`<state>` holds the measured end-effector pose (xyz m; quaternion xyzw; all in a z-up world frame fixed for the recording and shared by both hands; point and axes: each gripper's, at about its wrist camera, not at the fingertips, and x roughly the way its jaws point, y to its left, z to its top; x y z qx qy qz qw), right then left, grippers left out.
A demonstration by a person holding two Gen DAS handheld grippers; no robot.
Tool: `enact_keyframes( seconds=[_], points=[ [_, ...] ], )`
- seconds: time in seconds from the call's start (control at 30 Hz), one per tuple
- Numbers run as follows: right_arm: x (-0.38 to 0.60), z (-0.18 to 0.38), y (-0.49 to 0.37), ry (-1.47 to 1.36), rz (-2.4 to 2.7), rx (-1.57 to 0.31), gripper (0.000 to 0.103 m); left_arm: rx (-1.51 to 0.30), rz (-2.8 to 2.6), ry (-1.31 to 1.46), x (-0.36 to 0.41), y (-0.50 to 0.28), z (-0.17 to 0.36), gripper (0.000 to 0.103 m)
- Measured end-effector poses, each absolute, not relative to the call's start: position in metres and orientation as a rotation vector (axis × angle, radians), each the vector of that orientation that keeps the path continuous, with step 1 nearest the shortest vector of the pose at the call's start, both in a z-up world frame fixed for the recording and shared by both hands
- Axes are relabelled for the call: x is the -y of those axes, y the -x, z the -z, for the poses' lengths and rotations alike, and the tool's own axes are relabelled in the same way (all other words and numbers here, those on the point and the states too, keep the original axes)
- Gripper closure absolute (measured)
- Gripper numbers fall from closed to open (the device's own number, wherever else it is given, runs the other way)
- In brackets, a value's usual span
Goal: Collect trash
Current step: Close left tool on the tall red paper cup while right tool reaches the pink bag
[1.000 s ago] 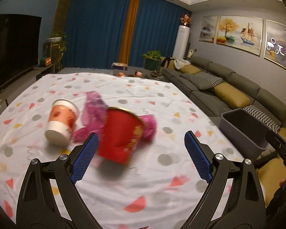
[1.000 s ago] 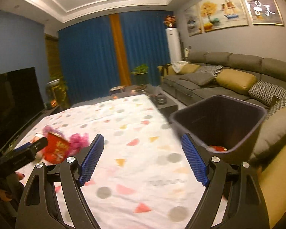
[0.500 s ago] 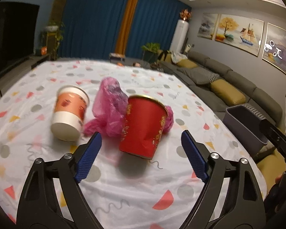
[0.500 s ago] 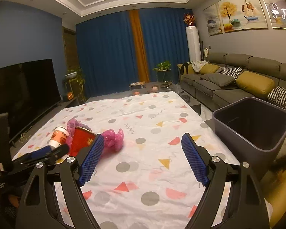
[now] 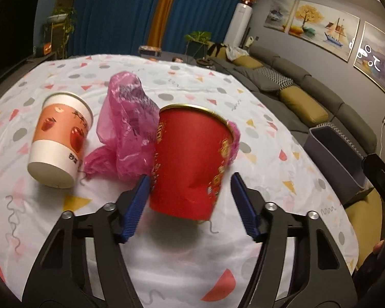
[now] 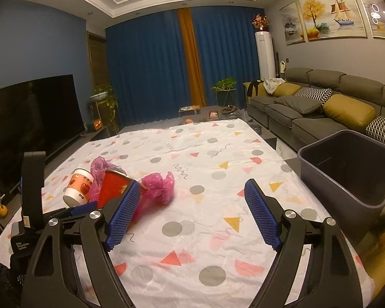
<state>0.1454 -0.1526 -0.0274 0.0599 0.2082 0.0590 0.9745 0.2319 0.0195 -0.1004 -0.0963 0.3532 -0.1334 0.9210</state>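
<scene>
left gripper (image 5: 190, 200) is closing in on the red cup (image 5: 190, 161), fingers (image 5: 137, 205) narrowing to flank its base; left one is nearly touching. right gripper (image 6: 192, 213) is swinging away from the bin (image 6: 346, 172), toward the trash pile.

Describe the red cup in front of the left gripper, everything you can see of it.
The red cup looks like paper, with gold print down its sides, a gold rim and a dent low on its wall. It stands open end up on the tablecloth, tilted in this fisheye view. A crumpled pink bag presses against its left and back sides. The left gripper is open, its fingers flanking the cup's base: the left one at or near the wall, the right one apart. The inside is hidden.
</scene>
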Motion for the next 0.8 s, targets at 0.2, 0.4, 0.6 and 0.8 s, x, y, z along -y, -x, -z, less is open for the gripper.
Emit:
enact_keyframes(
  seconds=[0.2,0.4,0.6,0.8],
  points=[
    [0.145,0.033,-0.152,-0.111,-0.128,-0.442,0.022,-0.733,0.296,0.229,-0.023,-0.233,0.104,0.046],
    [0.141,0.034,-0.16,-0.099,-0.128,-0.458,0.022,-0.701,0.311,0.26,-0.031,-0.218,0.096,0.046],
    [0.139,0.036,-0.171,-0.094,-0.121,-0.471,0.022,-0.631,0.299,0.317,-0.048,-0.192,0.079,0.046],
    [0.121,0.041,-0.19,-0.073,-0.148,-0.508,0.022,-0.56,0.206,0.353,-0.077,-0.175,0.06,0.046]
  ],
)
